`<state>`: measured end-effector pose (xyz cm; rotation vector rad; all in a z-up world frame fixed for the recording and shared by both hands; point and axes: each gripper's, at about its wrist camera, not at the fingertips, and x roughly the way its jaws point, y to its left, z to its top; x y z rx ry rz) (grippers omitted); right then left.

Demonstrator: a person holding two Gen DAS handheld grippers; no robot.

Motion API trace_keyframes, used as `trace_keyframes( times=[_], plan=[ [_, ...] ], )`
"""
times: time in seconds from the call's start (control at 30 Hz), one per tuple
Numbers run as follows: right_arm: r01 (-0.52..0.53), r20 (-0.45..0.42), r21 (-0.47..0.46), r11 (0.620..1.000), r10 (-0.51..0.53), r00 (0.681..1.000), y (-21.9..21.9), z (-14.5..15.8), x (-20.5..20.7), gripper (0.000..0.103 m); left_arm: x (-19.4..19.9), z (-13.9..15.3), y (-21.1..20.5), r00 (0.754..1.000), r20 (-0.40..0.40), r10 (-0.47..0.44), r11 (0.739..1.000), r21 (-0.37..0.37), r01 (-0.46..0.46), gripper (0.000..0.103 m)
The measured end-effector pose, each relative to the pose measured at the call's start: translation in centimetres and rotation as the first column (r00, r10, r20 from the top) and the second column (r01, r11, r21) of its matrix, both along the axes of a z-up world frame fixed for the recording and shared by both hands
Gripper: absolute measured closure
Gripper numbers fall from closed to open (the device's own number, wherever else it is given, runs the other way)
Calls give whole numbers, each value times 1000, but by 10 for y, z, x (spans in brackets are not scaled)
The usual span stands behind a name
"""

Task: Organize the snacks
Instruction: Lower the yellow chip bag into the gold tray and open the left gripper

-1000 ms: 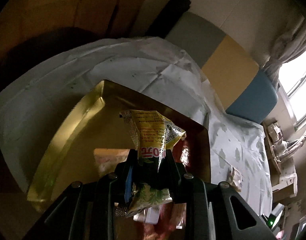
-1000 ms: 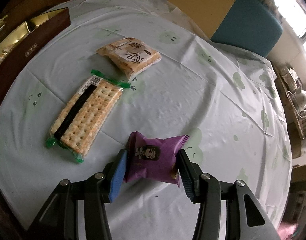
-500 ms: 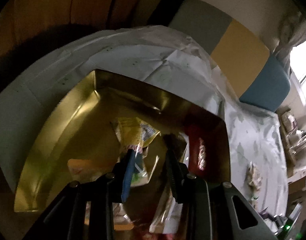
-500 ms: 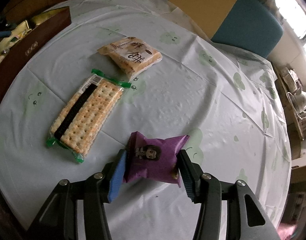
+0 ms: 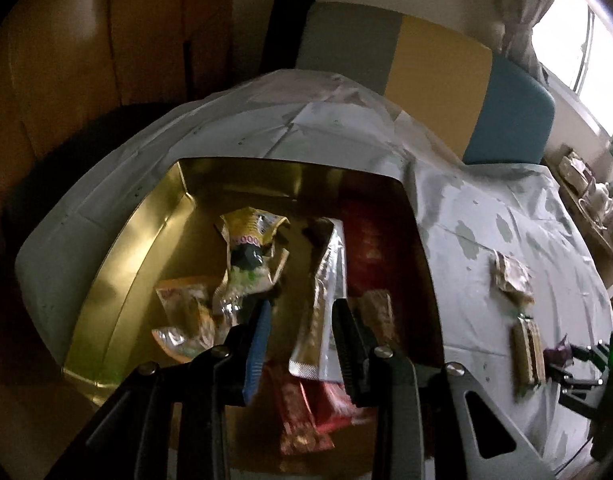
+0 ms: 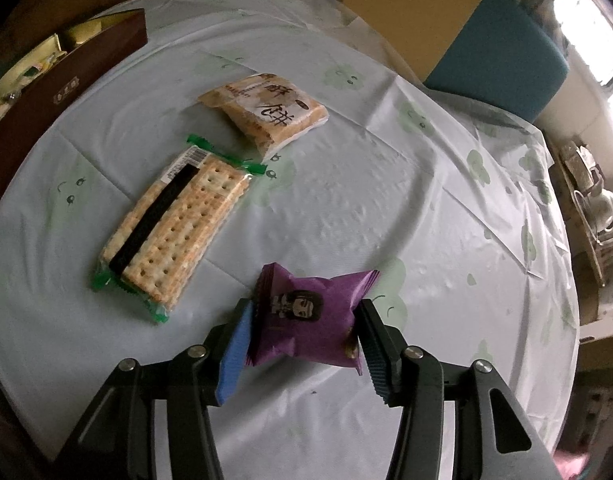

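Observation:
My left gripper point(image 5: 303, 306) hovers open over a gold-lined box point(image 5: 118, 280), with nothing between its fingers. A yellow snack packet point(image 5: 248, 252) lies loose in the box just beyond the left fingertip. Around it lie an orange packet point(image 5: 182, 312), a silver sachet point(image 5: 326, 296) and red packets point(image 5: 306, 412). My right gripper point(image 6: 304, 308) is shut on a purple snack packet point(image 6: 310, 312) that rests on the tablecloth. A long cracker pack point(image 6: 174, 232) and a beige biscuit pack point(image 6: 266, 112) lie beyond it.
The box's dark brown outer wall point(image 6: 66, 76) stands at the table's left edge. A pale cloth with green prints point(image 6: 386, 200) covers the round table. A grey, yellow and blue chair back point(image 5: 446, 92) stands behind it. A cluttered shelf with a teapot point(image 6: 598, 204) is at the right.
My left gripper let go of the yellow packet, which now lies in the box. The gripper shifted right and rolled. The right gripper and purple packet have not moved.

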<state>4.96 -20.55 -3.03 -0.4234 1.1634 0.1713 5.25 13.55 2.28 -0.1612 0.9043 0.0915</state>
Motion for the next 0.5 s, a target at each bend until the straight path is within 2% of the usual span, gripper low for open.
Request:
trace_keyframes(
  times=[0.17, 0.5],
  plan=[
    [-4, 2, -6, 1000, 4, 1000, 1, 0, 0, 50, -15, 3, -15, 999, 14, -37, 999, 34, 36, 71],
    [-10, 4, -15, 1000, 10, 1000, 2, 0, -1, 49, -27, -1, -27, 998, -4, -62, 997, 37, 62, 71]
  ],
)
